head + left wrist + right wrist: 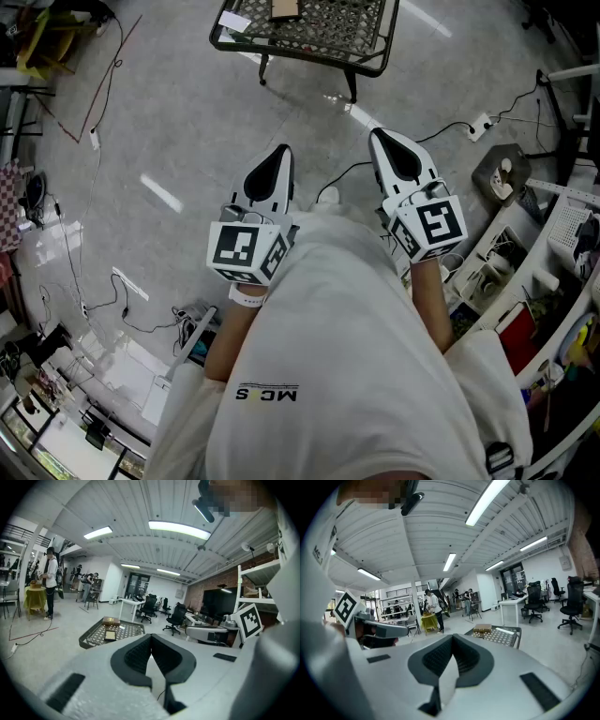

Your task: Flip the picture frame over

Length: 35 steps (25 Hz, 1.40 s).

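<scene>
A low black mesh table point(367, 58) stands on the floor ahead of me. On it lies a flat brown picture frame point(284, 8), cut off by the top edge of the head view; the left gripper view shows the frame point(109, 636) lying flat in front of a brown box point(111, 620). The right gripper view shows only the box point(482, 628) on the table. My left gripper point(283, 150) and right gripper point(378, 136) are held close to my body, well short of the table and pointing toward it. Both the left gripper point(151, 641) and the right gripper point(452, 641) are shut with nothing between them.
Cables and a power strip point(480, 125) lie on the grey floor. Shelves and clutter line the right side point(562, 234). A person point(50, 581) stands by a yellow-draped table point(33, 597) at the far left. Office chairs point(177, 616) and desks fill the back.
</scene>
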Each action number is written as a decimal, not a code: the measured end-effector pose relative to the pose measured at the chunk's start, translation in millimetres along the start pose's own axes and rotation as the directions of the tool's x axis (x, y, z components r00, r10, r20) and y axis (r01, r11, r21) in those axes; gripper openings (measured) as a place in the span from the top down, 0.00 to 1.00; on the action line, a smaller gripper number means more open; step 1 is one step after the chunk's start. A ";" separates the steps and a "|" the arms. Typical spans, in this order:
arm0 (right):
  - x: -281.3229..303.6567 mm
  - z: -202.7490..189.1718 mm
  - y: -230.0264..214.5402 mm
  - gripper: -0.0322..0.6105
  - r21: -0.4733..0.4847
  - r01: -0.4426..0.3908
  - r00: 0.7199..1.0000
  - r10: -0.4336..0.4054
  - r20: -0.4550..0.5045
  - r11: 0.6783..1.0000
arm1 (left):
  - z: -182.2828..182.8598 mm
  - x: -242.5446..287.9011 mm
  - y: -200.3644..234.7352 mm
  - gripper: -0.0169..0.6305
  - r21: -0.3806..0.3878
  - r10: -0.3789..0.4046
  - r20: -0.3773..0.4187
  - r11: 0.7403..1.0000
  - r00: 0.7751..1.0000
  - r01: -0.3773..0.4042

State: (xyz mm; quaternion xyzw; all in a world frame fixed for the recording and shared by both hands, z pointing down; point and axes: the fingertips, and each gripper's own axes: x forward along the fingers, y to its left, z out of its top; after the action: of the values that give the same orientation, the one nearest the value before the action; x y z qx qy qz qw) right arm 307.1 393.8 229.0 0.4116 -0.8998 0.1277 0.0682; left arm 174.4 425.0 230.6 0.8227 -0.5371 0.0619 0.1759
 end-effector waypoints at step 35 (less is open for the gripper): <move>175.3 14.7 -8.4 0.92 0.075 0.156 0.988 -0.154 -0.034 0.985 | 56.5 93.7 201.5 0.94 -0.014 -0.089 -0.037 0.996 0.995 0.089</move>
State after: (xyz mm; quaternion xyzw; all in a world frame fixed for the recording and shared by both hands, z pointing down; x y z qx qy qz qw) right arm 198.9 257.5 256.4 0.4809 -0.8584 0.1622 0.0746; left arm 26.0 251.3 250.3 0.8433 -0.4969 0.0662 0.1936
